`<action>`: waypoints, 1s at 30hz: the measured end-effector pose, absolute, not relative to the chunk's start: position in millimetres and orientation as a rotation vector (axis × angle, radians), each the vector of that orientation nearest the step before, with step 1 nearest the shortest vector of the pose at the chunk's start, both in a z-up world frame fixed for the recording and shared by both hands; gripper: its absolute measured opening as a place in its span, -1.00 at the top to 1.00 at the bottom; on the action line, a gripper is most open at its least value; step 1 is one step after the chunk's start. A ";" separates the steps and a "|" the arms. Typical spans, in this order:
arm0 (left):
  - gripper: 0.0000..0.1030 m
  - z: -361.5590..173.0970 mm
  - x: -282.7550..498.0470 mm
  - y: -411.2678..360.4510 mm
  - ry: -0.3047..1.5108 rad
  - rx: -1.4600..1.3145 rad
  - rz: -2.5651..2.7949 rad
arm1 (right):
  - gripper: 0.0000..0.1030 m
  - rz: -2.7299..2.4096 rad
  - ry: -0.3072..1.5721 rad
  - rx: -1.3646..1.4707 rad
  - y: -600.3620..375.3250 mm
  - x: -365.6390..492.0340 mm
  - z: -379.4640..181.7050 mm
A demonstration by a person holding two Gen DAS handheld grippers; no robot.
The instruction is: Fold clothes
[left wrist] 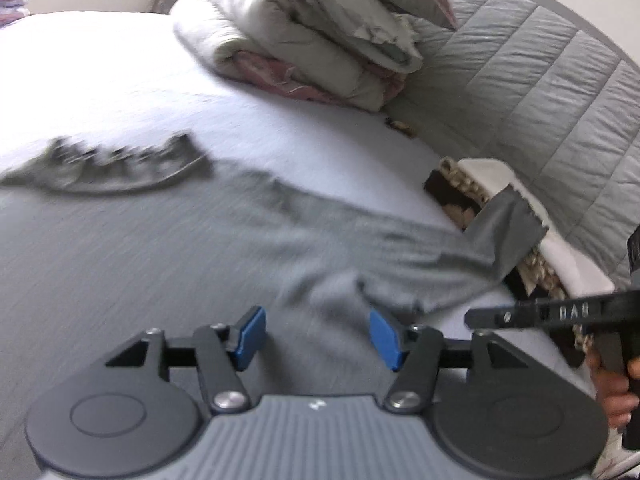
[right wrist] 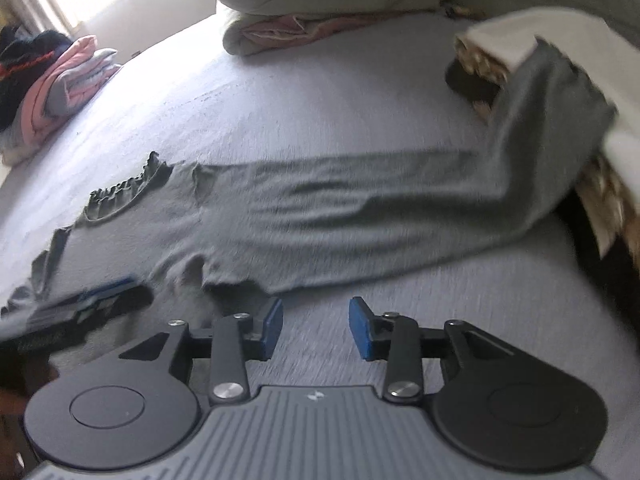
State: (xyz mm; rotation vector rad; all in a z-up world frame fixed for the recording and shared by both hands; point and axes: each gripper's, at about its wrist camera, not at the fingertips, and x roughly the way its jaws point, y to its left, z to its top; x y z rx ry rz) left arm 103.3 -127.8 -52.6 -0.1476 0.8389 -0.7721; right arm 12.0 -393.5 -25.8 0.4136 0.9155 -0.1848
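Item one: we log a grey long-sleeved top [right wrist: 304, 220] lying flat on the pale bed sheet [right wrist: 280, 92], its ruffled neckline [right wrist: 120, 196] towards the window side. We see one sleeve [right wrist: 552, 128] stretching away and draping up over a patterned folded blanket [right wrist: 600, 196] at the bed's edge.

Item two: our left gripper [left wrist: 316, 336], blue pads [left wrist: 252, 336] set wide apart, nothing between them, hovering above the body of the top near the underarm.

Item three: our right gripper [right wrist: 316, 328], jaws likewise wide and empty, poised over bare sheet just beside the lower sleeve edge. In the left view we note its black frame at the right margin, a hand [left wrist: 616, 392] wrapped on the handle.

Item four: a rolled duvet [left wrist: 304, 36] at the head of the bed, against the quilted headboard [left wrist: 540, 80].

Item five: a stack of folded clothes [right wrist: 68, 88] at the far corner.
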 end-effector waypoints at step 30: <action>-0.36 -25.6 -10.8 61.6 0.861 -0.161 -0.355 | 0.08 -0.199 0.827 0.705 -396.8 -17.6 -52.0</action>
